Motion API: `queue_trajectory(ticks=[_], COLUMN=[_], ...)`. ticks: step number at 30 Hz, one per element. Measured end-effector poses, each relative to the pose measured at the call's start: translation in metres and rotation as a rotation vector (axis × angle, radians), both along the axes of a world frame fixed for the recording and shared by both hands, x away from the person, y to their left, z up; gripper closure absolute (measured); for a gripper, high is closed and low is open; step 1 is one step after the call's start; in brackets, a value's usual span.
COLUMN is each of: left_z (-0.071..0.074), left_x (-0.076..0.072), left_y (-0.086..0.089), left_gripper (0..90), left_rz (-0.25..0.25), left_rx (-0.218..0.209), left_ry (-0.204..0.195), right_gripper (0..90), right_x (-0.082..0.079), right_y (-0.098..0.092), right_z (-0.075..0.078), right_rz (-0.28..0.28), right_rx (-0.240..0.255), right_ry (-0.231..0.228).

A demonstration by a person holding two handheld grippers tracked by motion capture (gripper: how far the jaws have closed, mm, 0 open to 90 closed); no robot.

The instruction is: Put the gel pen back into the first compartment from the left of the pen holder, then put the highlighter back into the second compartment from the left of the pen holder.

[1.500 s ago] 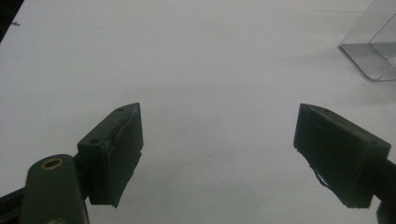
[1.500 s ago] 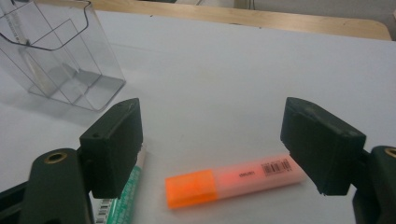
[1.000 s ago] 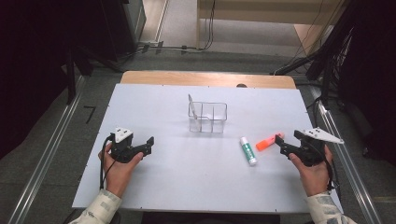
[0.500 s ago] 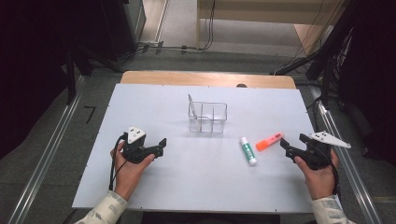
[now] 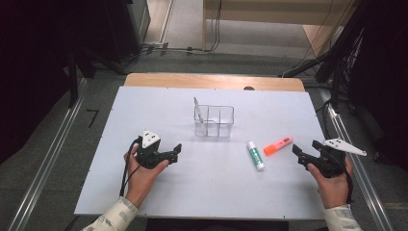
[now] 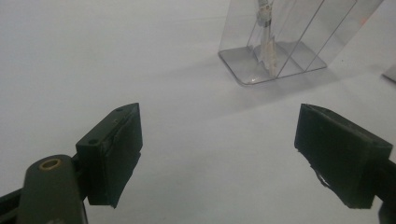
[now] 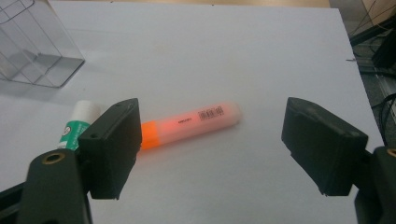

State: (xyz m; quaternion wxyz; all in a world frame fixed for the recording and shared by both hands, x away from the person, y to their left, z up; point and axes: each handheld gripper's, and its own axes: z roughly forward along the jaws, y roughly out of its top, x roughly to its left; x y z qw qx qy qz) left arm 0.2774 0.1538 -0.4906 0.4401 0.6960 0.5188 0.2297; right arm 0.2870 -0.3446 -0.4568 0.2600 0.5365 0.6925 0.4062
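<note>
Both jaws of the right tongs (image 7: 210, 144) gape just short of the orange highlighter (image 7: 191, 123).

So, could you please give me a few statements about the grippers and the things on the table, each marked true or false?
1. The right gripper is open, with the orange highlighter lying ahead of it. True.
2. The left gripper is shut on a pen. False: it is open and holds nothing.
3. The glue stick stands inside the clear organizer. False: it lies on the table, outside it.
4. The highlighter lies beside the glue stick. True.
</note>
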Motion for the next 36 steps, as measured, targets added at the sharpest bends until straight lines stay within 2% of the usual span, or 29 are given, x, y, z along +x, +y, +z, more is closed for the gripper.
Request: queue_trajectory(ticks=[17,30,36], left_z=[0.001,0.002,0.003], left_x=[0.001,0.003,0.005], left_y=[-0.010,-0.029,-0.044], left_gripper=[15.7,15.7,15.7], left_rz=[-0.023,-0.056,-0.095], left_rx=[-0.012,-0.031,-0.031], left_ry=[-0.004,-0.002,-0.005], right_gripper=[18.9,18.9,18.9], right_x=[-0.001,-0.001,0.000], right_y=[0.001,0.000,0.001], right_z=[-0.001,-0.001,-0.002], right_rz=[0.002,0.001,-0.001], right_rx=[0.000,-0.001,-0.003], right_ry=[0.003,0.003,0.008])
